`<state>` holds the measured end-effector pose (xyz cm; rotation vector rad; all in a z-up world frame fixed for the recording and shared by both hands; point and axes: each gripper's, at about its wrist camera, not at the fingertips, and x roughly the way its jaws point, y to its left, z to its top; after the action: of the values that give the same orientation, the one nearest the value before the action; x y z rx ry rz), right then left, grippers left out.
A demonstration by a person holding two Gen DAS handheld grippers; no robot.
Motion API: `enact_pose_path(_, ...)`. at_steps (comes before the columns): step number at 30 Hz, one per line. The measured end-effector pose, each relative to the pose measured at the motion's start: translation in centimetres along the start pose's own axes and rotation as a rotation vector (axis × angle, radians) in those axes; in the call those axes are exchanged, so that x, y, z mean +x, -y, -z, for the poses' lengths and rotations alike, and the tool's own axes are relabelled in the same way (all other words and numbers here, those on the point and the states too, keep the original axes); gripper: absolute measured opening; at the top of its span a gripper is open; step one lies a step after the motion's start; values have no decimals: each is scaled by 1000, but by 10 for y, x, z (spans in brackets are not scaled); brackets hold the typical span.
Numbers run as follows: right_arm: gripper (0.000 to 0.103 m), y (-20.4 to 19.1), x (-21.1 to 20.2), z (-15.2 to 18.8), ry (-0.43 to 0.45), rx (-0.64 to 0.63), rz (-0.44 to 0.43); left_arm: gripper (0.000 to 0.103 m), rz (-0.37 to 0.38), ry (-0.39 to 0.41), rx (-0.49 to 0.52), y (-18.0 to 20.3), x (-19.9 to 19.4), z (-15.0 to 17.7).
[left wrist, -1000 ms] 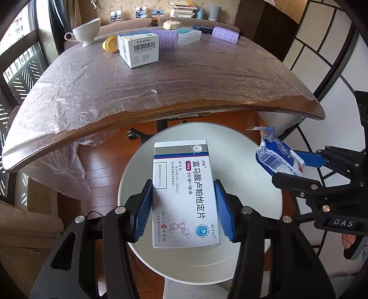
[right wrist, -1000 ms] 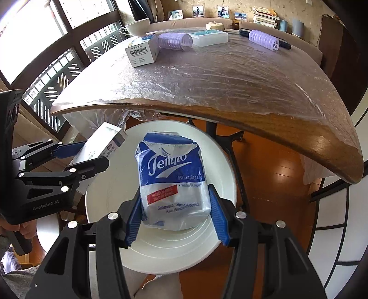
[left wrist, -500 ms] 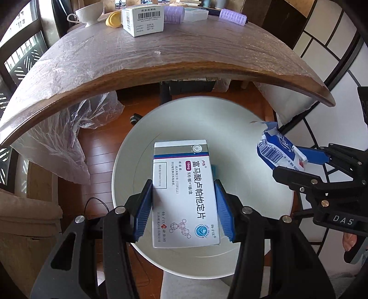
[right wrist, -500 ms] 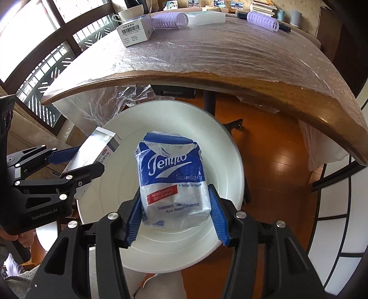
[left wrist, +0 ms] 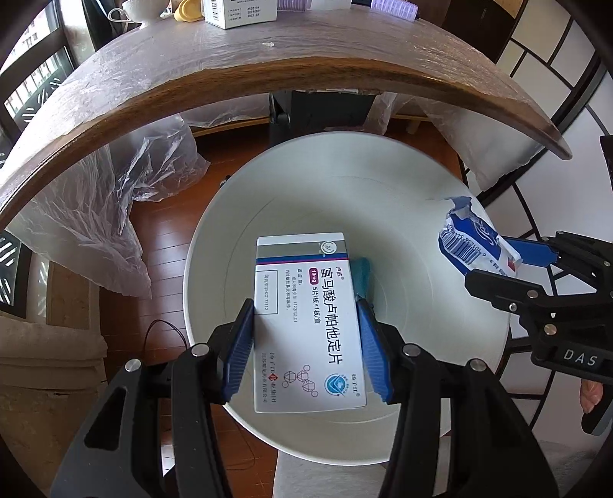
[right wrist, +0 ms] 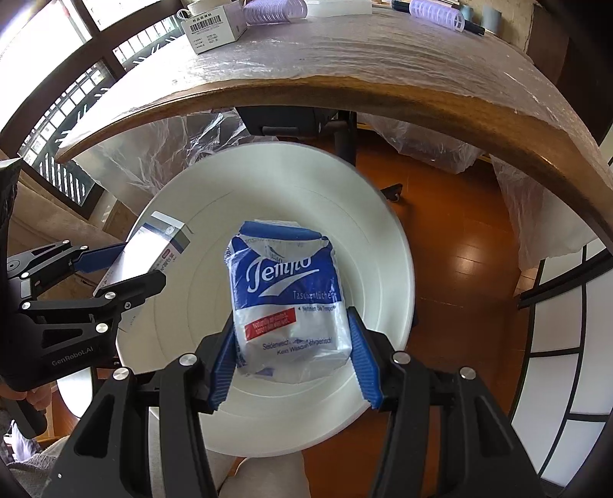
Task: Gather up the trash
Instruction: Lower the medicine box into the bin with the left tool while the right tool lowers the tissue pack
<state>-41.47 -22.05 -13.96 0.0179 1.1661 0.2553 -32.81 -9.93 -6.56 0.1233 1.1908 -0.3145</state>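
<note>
Lowering both loads toward the bin

Holding medicine box [left wrist: 308, 325] clamped in left gripper [left wrist: 306, 344] fingers, tissue pack [right wrist: 287, 302] clamped in right gripper [right wrist: 293, 352]. Now lower than before, over white bin [left wrist: 421, 214], below worktop [left wrist: 268, 69] edge.

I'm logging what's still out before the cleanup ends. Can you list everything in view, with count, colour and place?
Medicine box: one, white with blue stripe, in left gripper above the bin.
Tissue pack: one, blue and white, torn open, in right gripper above the bin.
Bin: one, white, on the floor below the table edge.
Teal item: one, inside bin, partly hidden.
Table: one, brown wood, plastic-covered.
Barcode box: one, white, on table.
Hair rollers: two, purple, far side of table.
Cup: one, white, table corner.
Left gripper: black, blue pads.
Right gripper: black, blue pads.
</note>
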Motion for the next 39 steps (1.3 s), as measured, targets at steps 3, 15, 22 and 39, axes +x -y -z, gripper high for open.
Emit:
enact_pose_path(3,52,0,2,-3,-3,1,-2,53,-3,-5,6,0,3,0)
enact_pose_path(15,53,3,11,-4,-20,-7,6,53,1,-56,29,-1,17,-1)
enact_pose_path(22,53,2,14,-7,-30,-10,9,53,-3,-65,39,-3,21,-5)
enact_pose_path(39,53,5,20,-8,-54,-13,10,53,3,-86,61,-2,30,-10)
